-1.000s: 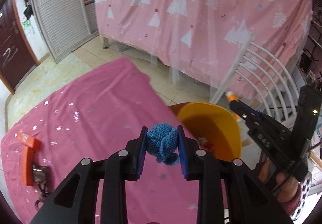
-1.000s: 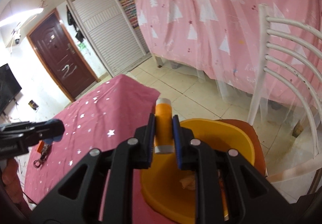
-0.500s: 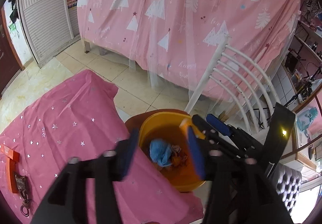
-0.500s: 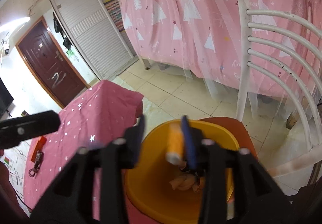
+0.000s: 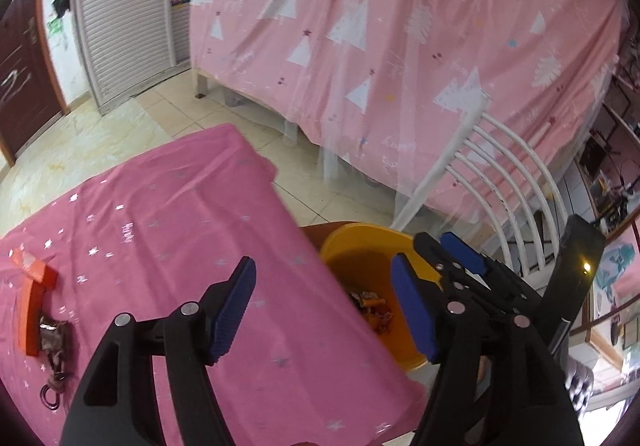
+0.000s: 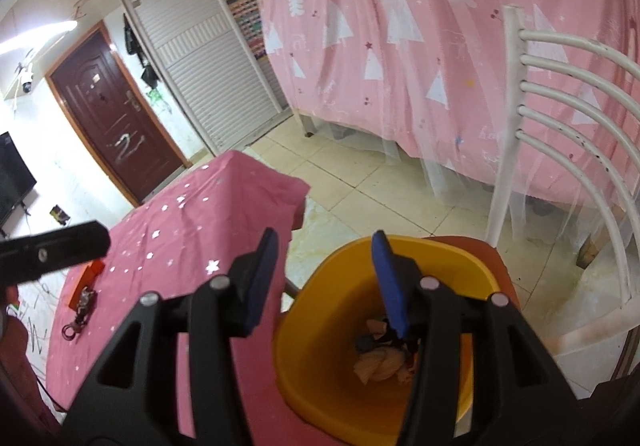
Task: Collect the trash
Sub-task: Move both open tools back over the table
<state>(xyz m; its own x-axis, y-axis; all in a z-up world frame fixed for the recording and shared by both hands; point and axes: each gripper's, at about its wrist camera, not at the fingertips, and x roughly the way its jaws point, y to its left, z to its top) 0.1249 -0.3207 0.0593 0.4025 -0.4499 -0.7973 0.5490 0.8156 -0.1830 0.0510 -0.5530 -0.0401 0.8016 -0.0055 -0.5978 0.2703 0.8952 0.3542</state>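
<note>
Jaws of left gripper [image 5: 325, 310] opening, blue pads wide apart, nothing between them; poised over edge of counter [image 5: 168, 230] draped in pink star-print cloth, beside yellow bin [image 5: 360, 246]. Jaws of right gripper [image 6: 325, 278] parted and empty, directly above yellow bin [image 6: 440, 258]. Crumpled trash [image 6: 380, 364] at bottom of bin, pale wads and darker scraps; orange and brown pieces [image 5: 372, 310] visible in left wrist view. Right gripper [image 5: 460, 266] seen from left wrist view over far rim of bin. Orange tool [image 5: 30, 310] with keyring lying on counter, well apart from bin. White chair [image 6: 560, 125] behind bin; pink tree-print bedcover [image 5: 400, 25] beyond.
</note>
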